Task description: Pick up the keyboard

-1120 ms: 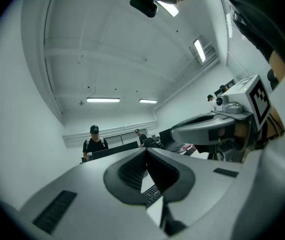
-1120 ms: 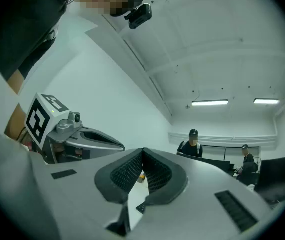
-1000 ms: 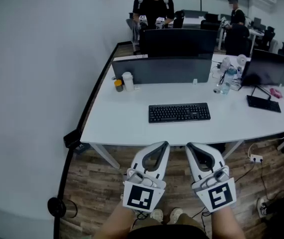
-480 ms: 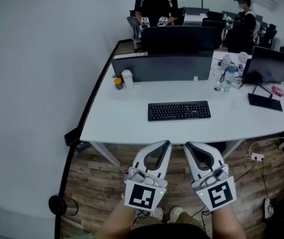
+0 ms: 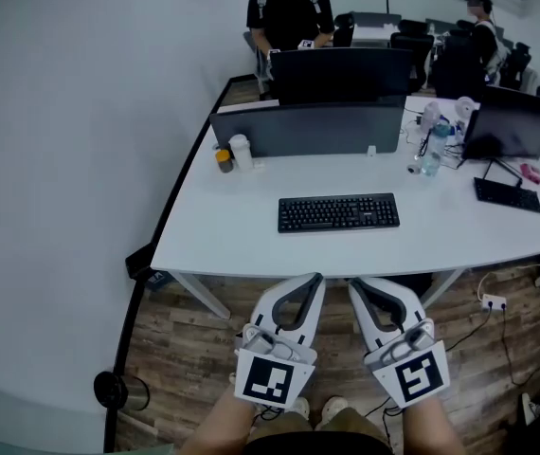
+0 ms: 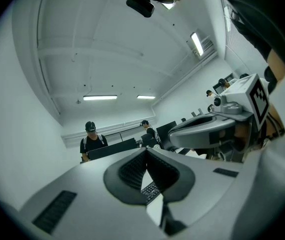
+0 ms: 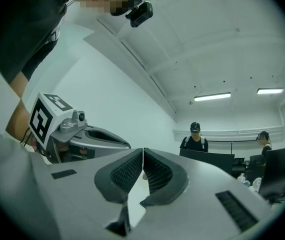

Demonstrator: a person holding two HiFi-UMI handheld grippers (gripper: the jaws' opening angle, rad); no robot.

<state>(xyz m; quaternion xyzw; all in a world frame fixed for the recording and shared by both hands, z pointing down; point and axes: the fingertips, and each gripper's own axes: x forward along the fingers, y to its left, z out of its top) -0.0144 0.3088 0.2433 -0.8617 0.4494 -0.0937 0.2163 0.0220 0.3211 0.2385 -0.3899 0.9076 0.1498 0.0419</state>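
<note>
Hardly anything has changed over the last second. The left gripper (image 5: 315, 278) and the right gripper (image 5: 355, 282) hang side by side on the near side of the keyboard (image 5: 338, 212), apart from it. Their tips reach about to the near edge of the white desk (image 5: 242, 240) on which it lies, much as before.

Both pairs of jaws are closed, ribbed pads together and nothing between them, as they were a second ago. In the left gripper view a sliver of the keyboard shows below the pads.

The keyboard lies flat and untouched, its long side across the head view, in the same spot on the desk. Just beyond the keyboard stands a grey divider screen (image 5: 308, 131). Beyond the keyboard and to its left, a white cup (image 5: 241, 150) and a small jar (image 5: 224, 160) have not moved.

The clearest change is far behind the keyboard. The person at the back right (image 5: 483, 27) has walked further right, while the person in black (image 5: 287, 12) behind the dark monitor (image 5: 341, 72) stays in place.
</note>
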